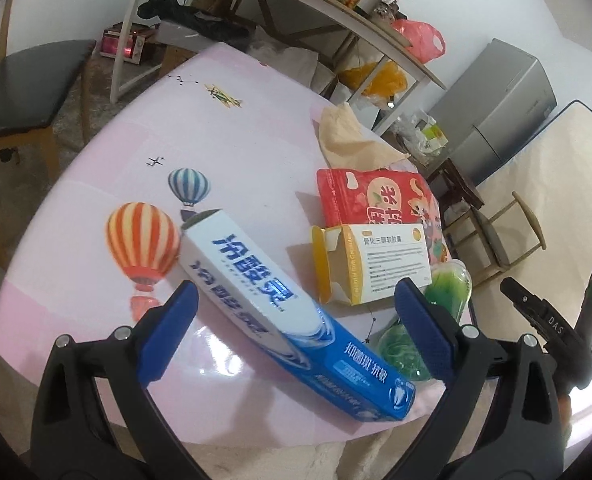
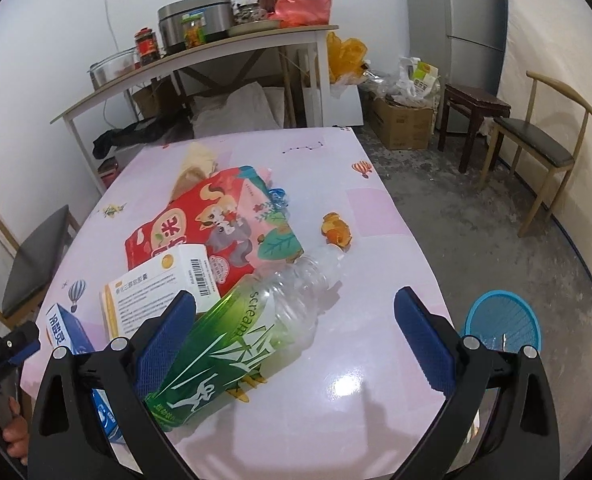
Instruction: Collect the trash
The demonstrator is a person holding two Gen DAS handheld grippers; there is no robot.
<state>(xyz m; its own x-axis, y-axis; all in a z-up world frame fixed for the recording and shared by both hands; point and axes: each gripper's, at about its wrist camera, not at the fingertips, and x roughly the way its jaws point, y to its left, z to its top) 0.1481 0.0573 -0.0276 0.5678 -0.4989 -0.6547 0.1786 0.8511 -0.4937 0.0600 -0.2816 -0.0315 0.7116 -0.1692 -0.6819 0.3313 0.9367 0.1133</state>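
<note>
Left tool is wide open, holding nothing, over the pink worktop. A blue-and-white toothpaste box lies diagonally between its fingers, touching neither as far as I can tell, with its white end pointing away past the left fingertip. Ahead and right of that tool sits a white-and-yellow medicine carton with an open flap, and a red snack bag lies behind it. A crumpled beige tissue sits farther out. A green bottle peeks from behind the right finger.

Right tool is also spread wide and grips nothing. The green-labelled plastic bottle lies on its side between the fingers, close against the left finger; contact unclear. Its clear neck points away and to the right. Left of the left finger is the medicine carton, then the toothpaste box at the far left, near the other tool. The snack bag lies straight ahead, and a small orange scrap sits ahead right of the bottle neck. A blue basket stands on the floor, off the worktop edge, beyond the right finger.
</note>
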